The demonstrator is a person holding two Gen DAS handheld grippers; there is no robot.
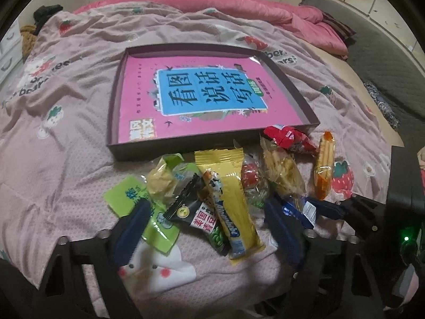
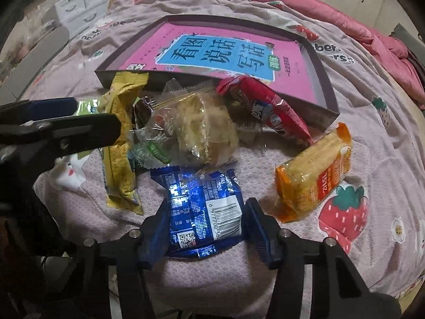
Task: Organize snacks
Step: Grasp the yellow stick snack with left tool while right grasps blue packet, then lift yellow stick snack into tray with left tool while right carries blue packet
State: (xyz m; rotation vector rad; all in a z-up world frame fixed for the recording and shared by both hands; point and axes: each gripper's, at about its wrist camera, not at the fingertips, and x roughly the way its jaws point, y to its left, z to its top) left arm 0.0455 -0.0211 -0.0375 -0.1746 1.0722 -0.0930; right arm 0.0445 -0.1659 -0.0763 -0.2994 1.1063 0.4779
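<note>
Several snack packets lie in a heap on the bed in front of a shallow dark box (image 1: 170, 147) with a pink book (image 1: 202, 93) inside. My left gripper (image 1: 207, 228) is open and straddles a long yellow packet (image 1: 233, 204), a black-and-green packet (image 1: 202, 218) and a light green packet (image 1: 124, 194); its left finger rests over the green one. My right gripper (image 2: 204, 228) is shut on a shiny blue packet (image 2: 204, 210), with both pads against its sides. A clear pastry packet (image 2: 204, 133), a red packet (image 2: 268, 109) and an orange cracker packet (image 2: 313, 175) lie beyond.
The bed has a pink-grey strawberry-print cover (image 1: 66, 106) and a bunched pink duvet (image 1: 239, 2) at the back. White drawers (image 2: 79, 5) stand off the bed's far left. A grey mat (image 1: 385, 61) lies on the right.
</note>
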